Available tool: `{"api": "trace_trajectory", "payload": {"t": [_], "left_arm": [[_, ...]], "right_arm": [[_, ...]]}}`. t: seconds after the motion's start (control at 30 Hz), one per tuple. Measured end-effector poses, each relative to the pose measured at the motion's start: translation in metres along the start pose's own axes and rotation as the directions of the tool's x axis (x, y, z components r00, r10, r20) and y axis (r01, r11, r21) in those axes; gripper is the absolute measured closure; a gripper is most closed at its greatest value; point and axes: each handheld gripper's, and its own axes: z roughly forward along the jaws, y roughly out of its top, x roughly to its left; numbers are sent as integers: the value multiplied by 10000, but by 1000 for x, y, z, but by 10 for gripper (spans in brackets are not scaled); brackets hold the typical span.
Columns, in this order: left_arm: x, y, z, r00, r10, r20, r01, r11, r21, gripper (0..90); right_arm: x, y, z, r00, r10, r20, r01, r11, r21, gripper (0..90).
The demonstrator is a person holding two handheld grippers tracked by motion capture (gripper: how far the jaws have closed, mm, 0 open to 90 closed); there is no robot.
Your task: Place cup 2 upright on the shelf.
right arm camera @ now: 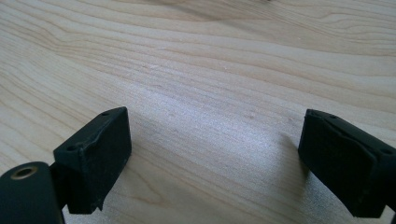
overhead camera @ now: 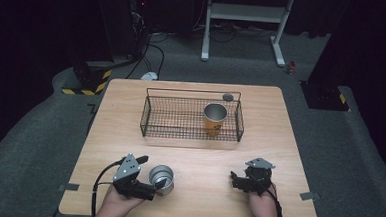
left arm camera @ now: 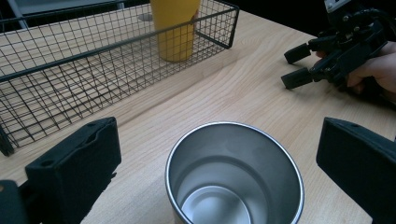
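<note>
Steel, round and smooth, an open cup (left arm camera: 233,172) stands upright on the pale wood-grain surface (overhead camera: 203,159) at seven o'clock, between the left gripper's (overhead camera: 153,179) spread fingers (left arm camera: 74,163). At five o'clock the right gripper (overhead camera: 234,179) lies low, fingers (right arm camera: 93,154) spread over bare wood. A yellow cup (overhead camera: 214,118) stands inside the black wire basket (overhead camera: 170,118) at twelve o'clock.

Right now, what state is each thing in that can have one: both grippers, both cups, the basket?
left gripper: open, jaws either side of the steel cup, not touching it
right gripper: open, nothing between the jaws, low over bare table
steel cup: upright on the table, empty
yellow cup: upright inside the basket, at its right end
wire basket: on the table, otherwise empty
</note>
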Motion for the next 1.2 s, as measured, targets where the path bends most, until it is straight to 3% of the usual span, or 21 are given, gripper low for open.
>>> {"api": "trace_trajectory", "payload": {"t": [0.3, 0.63, 0.87, 1.2], "left_arm": [[-1, -5, 7, 10000, 80, 39, -81, 9998, 208, 0], [-7, -9, 12, 9992, 166, 356, -178, 9993, 328, 0], [-9, -13, 13, 9988, 404, 289, -419, 9977, 536, 0], [-10, -19, 18, 9985, 394, 381, -422, 9961, 773, 0]], "right_arm": [[0, 0, 0, 10000, 0, 1, 0, 10000, 0, 92], [0, 0, 0, 10000, -2, 1, 2, 10000, -1, 92], [0, 0, 0, 10000, -1, 0, 1, 10000, -1, 92], [0, 0, 0, 10000, -1, -2, 1, 10000, -1, 92]]}}
